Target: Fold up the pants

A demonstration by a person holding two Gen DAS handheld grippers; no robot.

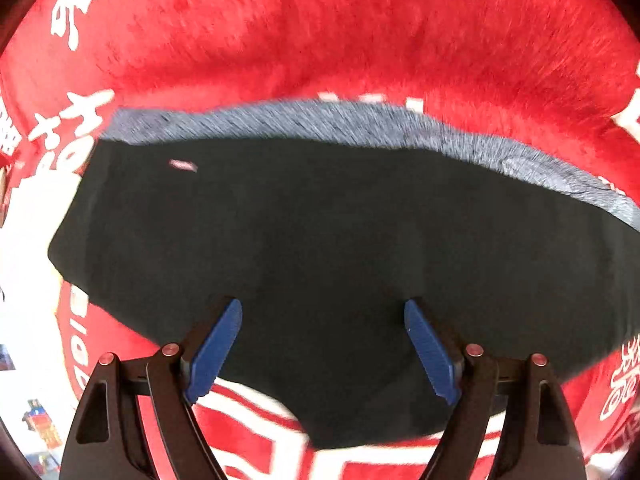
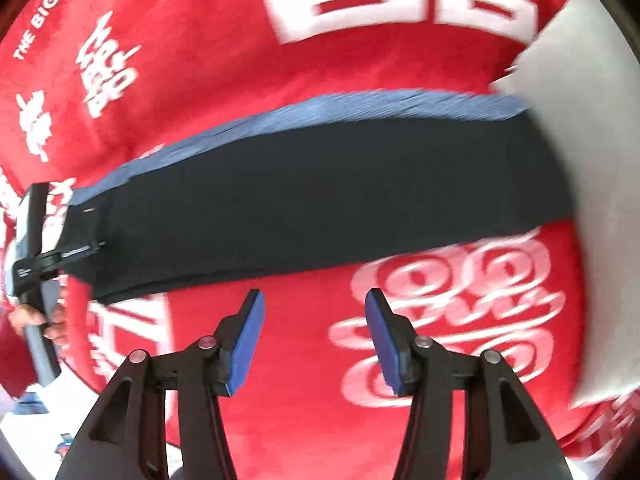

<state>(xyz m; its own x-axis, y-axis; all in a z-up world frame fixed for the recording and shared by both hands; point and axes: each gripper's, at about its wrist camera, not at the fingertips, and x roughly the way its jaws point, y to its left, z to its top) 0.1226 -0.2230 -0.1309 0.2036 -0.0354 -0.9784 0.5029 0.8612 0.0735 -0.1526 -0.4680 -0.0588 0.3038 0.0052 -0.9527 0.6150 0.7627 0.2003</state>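
Left tool [image 1: 323,312], left wrist view: both blue pads stand wide apart with nothing clamped between them. The tool points steeply down over the pants [image 1: 320,248], a dark, near-black garment spread flat beneath it. A grey-blue band [image 1: 280,120] runs along the far edge of the pants. The garment lies on a red blanket [image 1: 360,40] with a plush pile and large white lettering. A small pale mark sits on the dark cloth near its upper left corner. The picture is blurred, so fine detail of the cloth cannot be read.

Right tool [image 2: 315,300], right wrist view: the blue pads stand apart and empty, over bare red blanket [image 2: 200,80] just on the near side of the pants [image 2: 320,200]; no cloth lies between them. The pants stretch as a long dark strip across the picture from lower left to upper right, with the grey-blue band [image 2: 360,108] along the far edge. At the left end of the strip the left tool [image 2: 36,256] appears as a black frame, held by a hand [image 2: 36,320] with a red sleeve. A white sheet [image 2: 592,200] covers the right end of the pants.
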